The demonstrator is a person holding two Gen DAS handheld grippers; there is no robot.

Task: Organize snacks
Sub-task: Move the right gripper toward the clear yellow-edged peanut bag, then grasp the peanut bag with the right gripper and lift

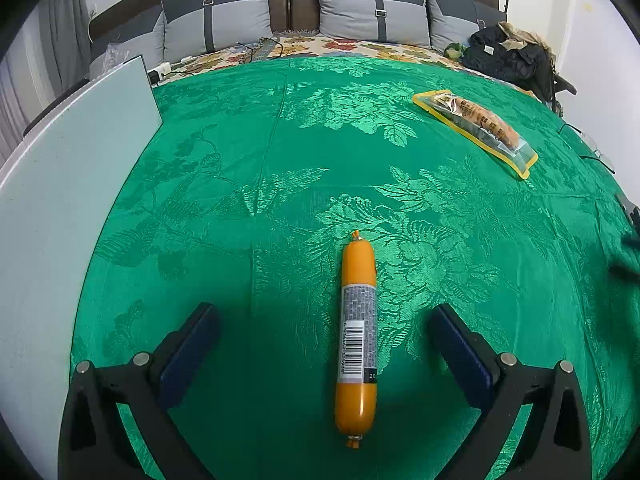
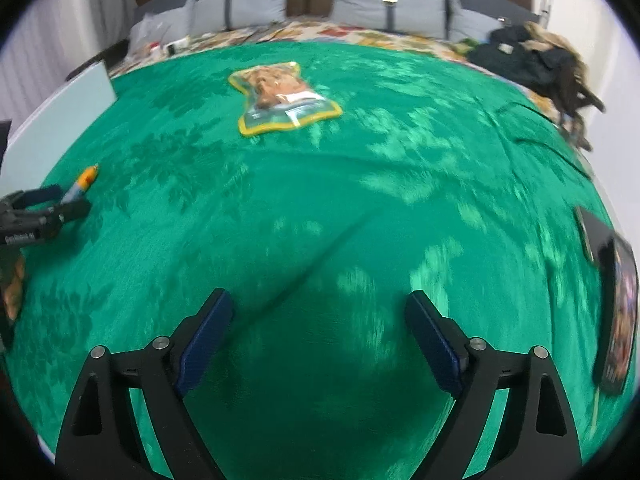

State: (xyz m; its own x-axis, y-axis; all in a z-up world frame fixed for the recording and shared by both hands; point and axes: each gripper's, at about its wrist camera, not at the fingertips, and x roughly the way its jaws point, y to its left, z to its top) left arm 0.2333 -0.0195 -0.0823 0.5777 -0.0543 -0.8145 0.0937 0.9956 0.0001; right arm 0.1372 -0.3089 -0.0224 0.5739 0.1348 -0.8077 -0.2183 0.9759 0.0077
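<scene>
Left wrist view showed our left gripper (image 1: 324,332) spread wide, its 2 blue pads on either side of an orange sausage stick (image 1: 356,336) lying lengthwise on the green tablecloth (image 1: 224,208), with clear cloth between each pad and the casing. Farther off to the right lay a yellow-edged snack pouch (image 1: 476,132), flat on the same cloth, and a pale board (image 1: 60,200) sat along the left. From the right wrist view, our right gripper (image 2: 320,328) also stood wide apart and held nothing, hovering over bare cloth; the frame was blurred, so we could not read fine detail there. A dark flat packet (image 2: 616,312) lay at the right edge, though we could not tell what it was. We judged the sausage to be light, fairly firm yet slightly yielding, with a smooth, slippery plastic skin and a round body likely to roll. We thought the labelled middle section the best place to pinch it, squarely across its width, away from the crimped ends. The pouch looked thin and floppy, better taken by an edge.
</scene>
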